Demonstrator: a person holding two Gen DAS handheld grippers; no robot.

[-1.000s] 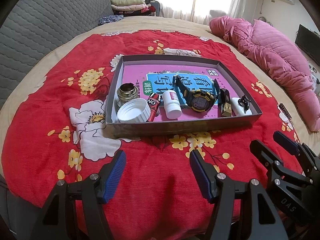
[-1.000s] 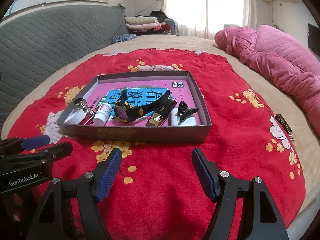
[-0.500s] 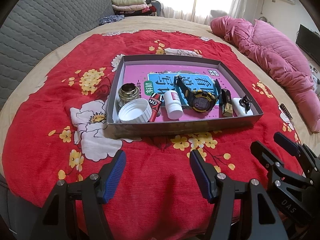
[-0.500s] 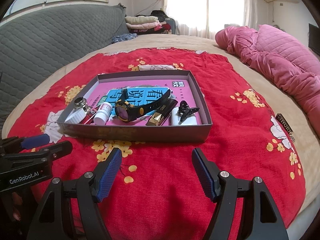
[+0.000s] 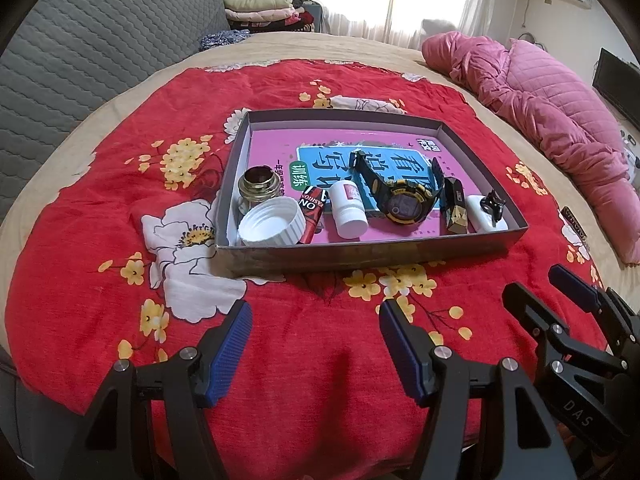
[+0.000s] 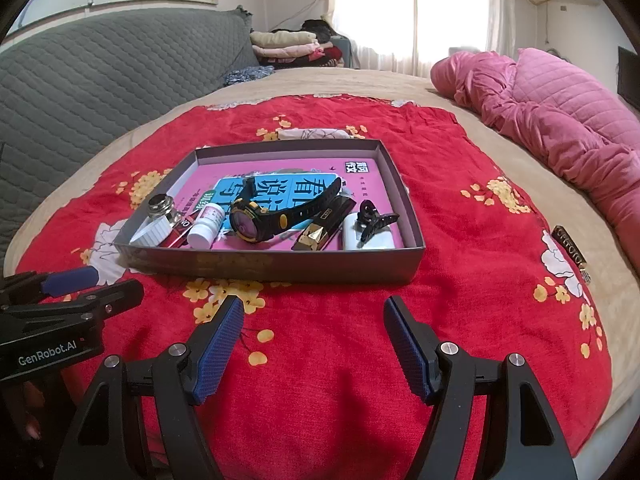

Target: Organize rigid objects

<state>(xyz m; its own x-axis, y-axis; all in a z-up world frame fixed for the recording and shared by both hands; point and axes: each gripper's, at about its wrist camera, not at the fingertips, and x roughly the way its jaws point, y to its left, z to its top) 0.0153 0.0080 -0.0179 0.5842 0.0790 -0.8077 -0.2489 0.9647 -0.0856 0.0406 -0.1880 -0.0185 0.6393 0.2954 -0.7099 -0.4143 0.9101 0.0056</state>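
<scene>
A shallow grey box (image 5: 360,254) (image 6: 276,266) lies on the red flowered cloth, with a pink book in its bottom. Along its near side lie a white ribbed lid (image 5: 272,226), a small glass jar (image 5: 256,186), a red tube (image 5: 312,212), a white pill bottle (image 5: 349,210) (image 6: 206,226), a black and yellow watch (image 5: 402,200) (image 6: 256,224), a black and gold stick (image 5: 454,212) (image 6: 320,230), and a black hair clip (image 6: 374,218) on a white case (image 5: 482,216). My left gripper (image 5: 316,340) and right gripper (image 6: 314,338) are both open and empty, hovering before the box.
A small dark labelled object (image 6: 568,250) lies on the cloth's right edge. A pink quilt (image 6: 560,120) lies at the right, a grey padded headboard (image 6: 100,80) at the left, folded clothes (image 6: 288,44) at the back. The bed edge is just below the grippers.
Both grippers have hardly moved and stay open. Nothing in the box has shifted.
</scene>
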